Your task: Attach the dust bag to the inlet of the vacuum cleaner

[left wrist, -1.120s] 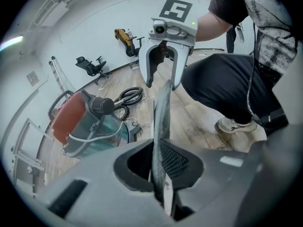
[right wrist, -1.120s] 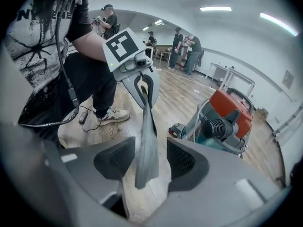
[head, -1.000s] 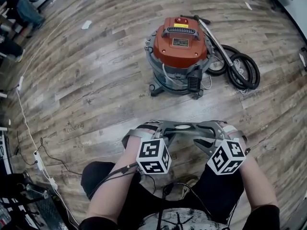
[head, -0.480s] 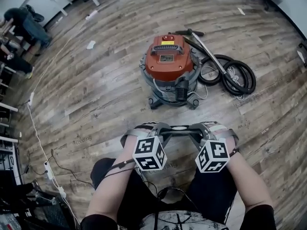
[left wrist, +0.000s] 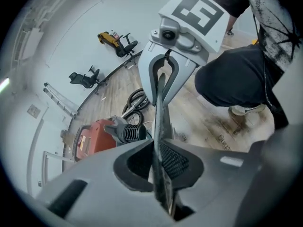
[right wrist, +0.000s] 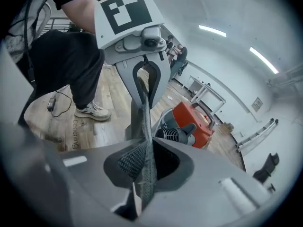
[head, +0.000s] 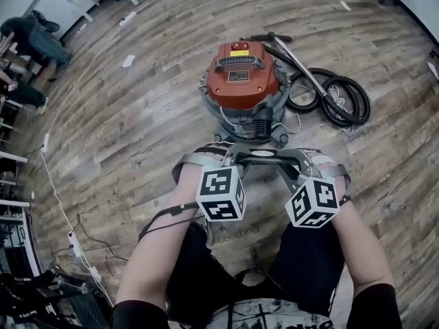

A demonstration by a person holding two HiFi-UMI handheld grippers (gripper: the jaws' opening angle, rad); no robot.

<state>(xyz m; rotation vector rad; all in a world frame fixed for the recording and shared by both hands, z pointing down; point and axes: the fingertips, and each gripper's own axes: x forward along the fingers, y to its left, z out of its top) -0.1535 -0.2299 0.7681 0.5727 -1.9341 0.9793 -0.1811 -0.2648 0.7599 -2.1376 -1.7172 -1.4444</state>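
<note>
1. Left gripper (left wrist: 158,162): we list the jaws as narrow and clamped on one thin edge of the dust bag (head: 260,156), which runs edge-on between the pads.
2. Right gripper (right wrist: 142,167): the jaws are also narrow and pinch the opposite edge of the same bag; mesh-like fabric shows between them.
3. Dust bag: we hold it off the floor (head: 137,115), spread flat between the two grippers in front of the person. A pale oval near its middle is probably the collar opening.
4. Vacuum cleaner (head: 241,81): it stands upright on the floor just beyond the bag with its red top in place. The bag does not touch it.
5. Ribbed port (head: 267,125): this black port sits low on the side of the vacuum nearest us. We take it for the inlet, though we cannot confirm that.
6. Hose (head: 336,101): it lies coiled on the floor to the right of the vacuum, apart from the bag.
7. Step in hand: we judge this to be the carry, with both grips made and the fitting not yet begun.
8. Next move: we need to lower the bag toward the port and square the collar opening to it. We then press it on evenly without letting either edge slip.
</note>
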